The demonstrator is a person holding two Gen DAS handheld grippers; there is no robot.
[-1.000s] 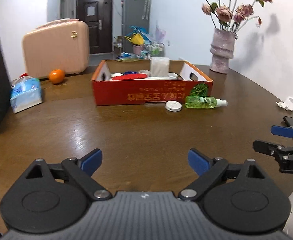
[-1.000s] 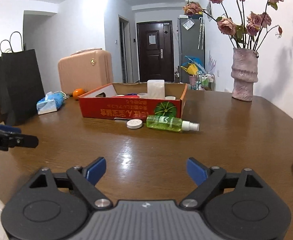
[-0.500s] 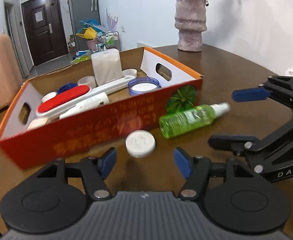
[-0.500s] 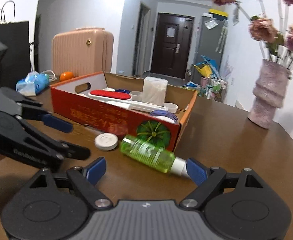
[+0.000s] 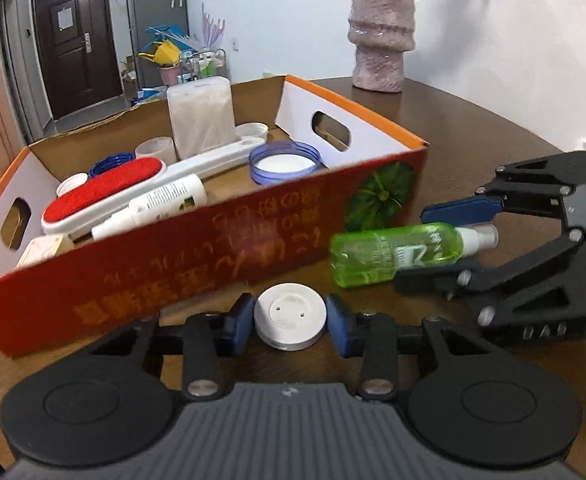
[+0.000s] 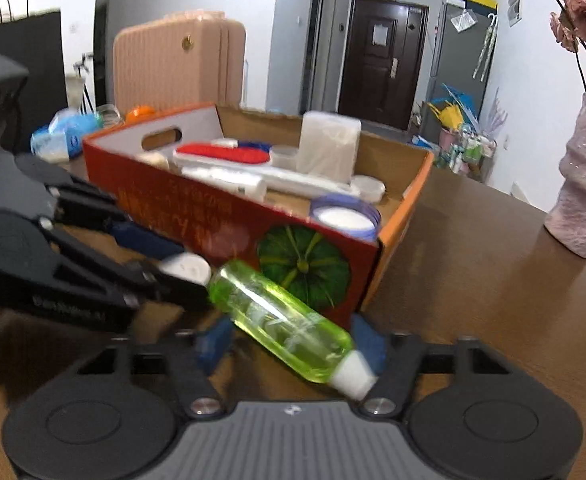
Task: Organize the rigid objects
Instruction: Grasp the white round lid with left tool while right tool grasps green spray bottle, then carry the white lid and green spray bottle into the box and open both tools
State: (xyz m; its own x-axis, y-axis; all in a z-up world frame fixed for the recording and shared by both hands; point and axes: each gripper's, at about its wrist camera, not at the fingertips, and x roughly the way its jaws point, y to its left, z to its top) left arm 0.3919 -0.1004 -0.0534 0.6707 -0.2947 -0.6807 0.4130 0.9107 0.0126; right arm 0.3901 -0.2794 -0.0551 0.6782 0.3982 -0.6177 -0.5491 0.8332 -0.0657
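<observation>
Gleaming brown table (image 5: 473,128), dark door (image 5: 73,36) behind, left claw (image 5: 289,317) clamping white lid (image 5: 290,314), right claw (image 6: 293,344) apart (straddling green bottle (image 6: 281,320)).

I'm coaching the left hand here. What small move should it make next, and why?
Probably lift the white round lid straight up. The left gripper has both pads against its rim, and the open orange box it belongs in stands just behind.

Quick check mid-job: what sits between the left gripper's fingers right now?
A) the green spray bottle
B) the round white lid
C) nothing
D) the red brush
B: in the left wrist view the left gripper has its blue pads against both sides of the round white lid, in front of the red box.
</observation>
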